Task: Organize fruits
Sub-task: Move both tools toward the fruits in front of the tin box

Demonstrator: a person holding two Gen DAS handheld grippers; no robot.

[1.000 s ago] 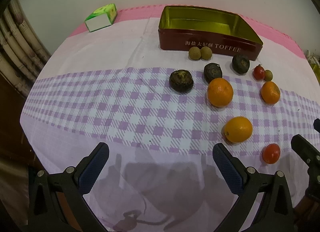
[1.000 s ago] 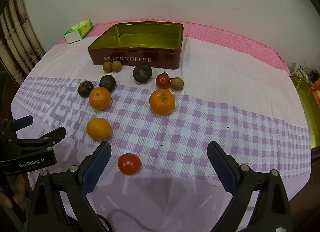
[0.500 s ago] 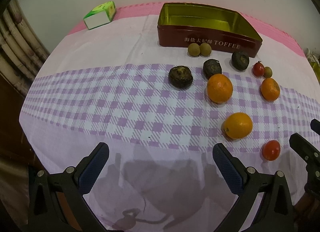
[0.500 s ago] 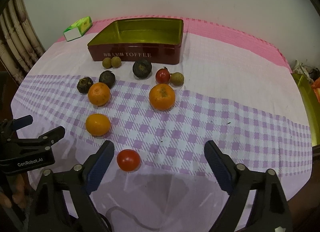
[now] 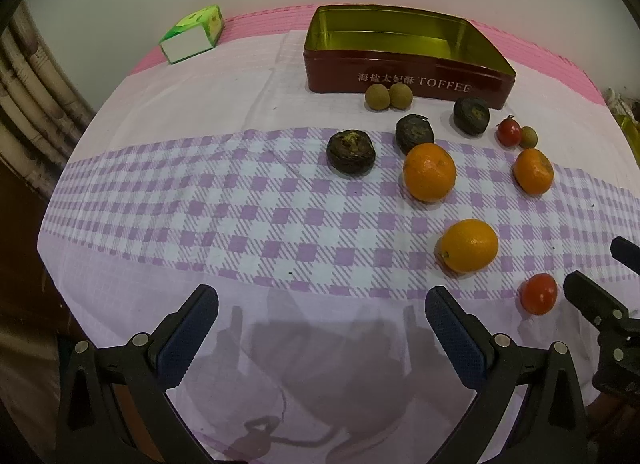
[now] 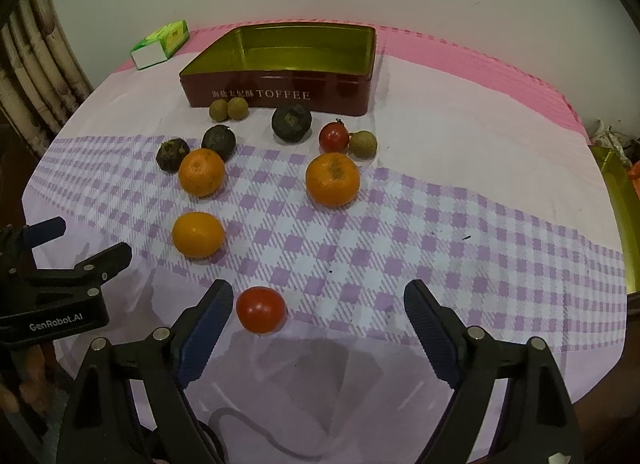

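A red TOFFEE tin (image 5: 404, 80) (image 6: 280, 92) with a gold inside stands open and empty at the back of the table. In front of it lie three oranges (image 6: 198, 234) (image 6: 201, 172) (image 6: 332, 180), three dark round fruits (image 6: 291, 123), three small brown longans (image 6: 363, 144) and two red tomatoes (image 6: 261, 309) (image 6: 333, 137). My right gripper (image 6: 318, 314) is open, with the near tomato just inside its left finger. My left gripper (image 5: 320, 318) is open and empty over the near cloth, left of the fruits.
A green and white box (image 5: 192, 34) lies at the back left. The checked cloth (image 5: 200, 216) covers the round table. A gold tray (image 6: 618, 200) sits off the right edge. A curtain (image 6: 36, 76) hangs at the left.
Both grippers have moved slightly forward and down toward the table. The near tomato now sits closer to my right gripper's left finger. No fruit has moved.
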